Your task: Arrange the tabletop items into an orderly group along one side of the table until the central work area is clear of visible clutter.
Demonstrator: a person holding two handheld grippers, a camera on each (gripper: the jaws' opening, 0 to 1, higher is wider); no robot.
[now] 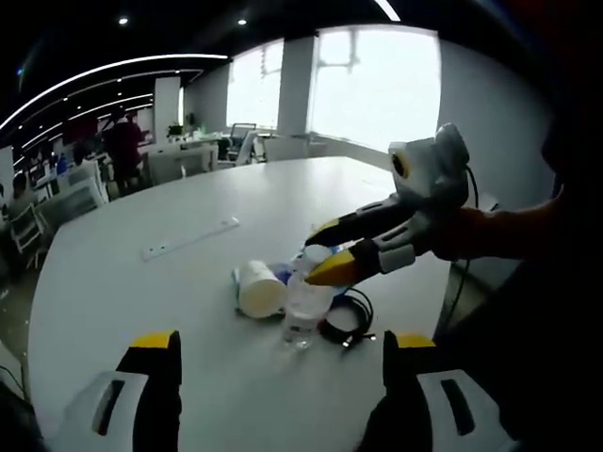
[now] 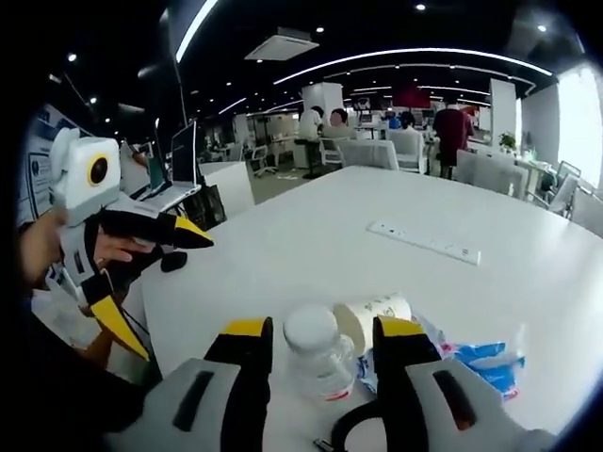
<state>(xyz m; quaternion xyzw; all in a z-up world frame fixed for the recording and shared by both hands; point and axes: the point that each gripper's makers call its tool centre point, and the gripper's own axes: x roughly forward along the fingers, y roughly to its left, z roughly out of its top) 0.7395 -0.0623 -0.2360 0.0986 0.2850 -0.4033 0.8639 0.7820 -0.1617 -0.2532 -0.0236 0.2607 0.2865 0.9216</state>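
on the white table [image 2: 283, 245], the right gripper's [image 2: 316, 341] spread jaws flank the bottle [image 2: 318, 353]; left gripper [image 1: 273, 356] released.

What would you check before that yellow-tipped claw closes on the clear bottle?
1. Right gripper jaws open: ok.
2. Bottle sits between those jaws: ok.
3. Bottle upright, white cap on: ok.
4. Paper cup lying on its side clear of the jaws: not ok, it lies right beside the bottle.
5. Black cable free of the bottle base: cannot tell.
6. Left gripper out of the way: ok, open and held back from the pile.
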